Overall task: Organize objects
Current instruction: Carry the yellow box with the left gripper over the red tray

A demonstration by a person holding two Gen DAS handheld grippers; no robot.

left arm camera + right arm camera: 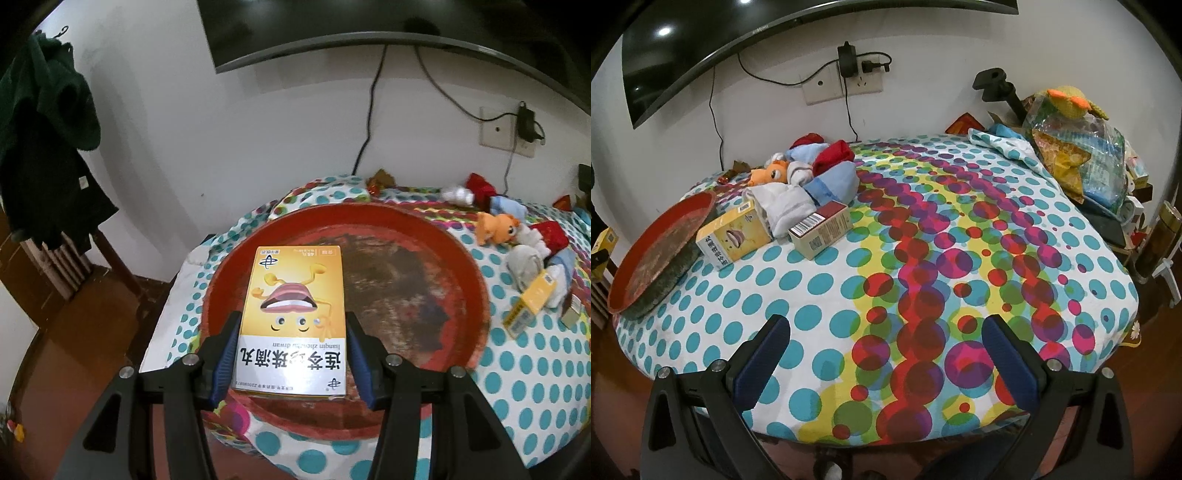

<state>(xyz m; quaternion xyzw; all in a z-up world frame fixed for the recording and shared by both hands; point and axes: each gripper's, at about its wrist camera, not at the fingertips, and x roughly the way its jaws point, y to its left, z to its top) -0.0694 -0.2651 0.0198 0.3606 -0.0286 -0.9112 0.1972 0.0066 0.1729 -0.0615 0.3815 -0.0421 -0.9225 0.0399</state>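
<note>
Left tongs (291, 354) grip a flat yellow box (291, 317) w/ blue rubbery pads pressed on both its long sides. The box is shiny cardboard, a rectangle, w/ a cartoon mouth & googly eyes printed on top. It sits over the near-left part of a big round red tray (461, 295). Can't tell if the box touches the tray floor. The tray is shallow, w/ a worn, scratchy brown patch in the middle & a raised rim.

The tray rests at the left end of the bench (960, 258), which has a soft cloth cover w/ lots of round dots: teal, red, purple, yellow.

Right tongs (886, 350) are spread wide apart w/ nothing btwn them, just above the near edge of the cloth.

Near the tray lies a 2nd yellow box (733, 236), tilted, & just beside it a red & tan box (820, 230) w/ a barcode. Behind them is a lumpy pile of soft socks (798, 199) in white, blue & red, plus a fuzzy orange plush toy (772, 173). A crinkly clear plastic bag (1082, 155) sits at the far right.
</note>
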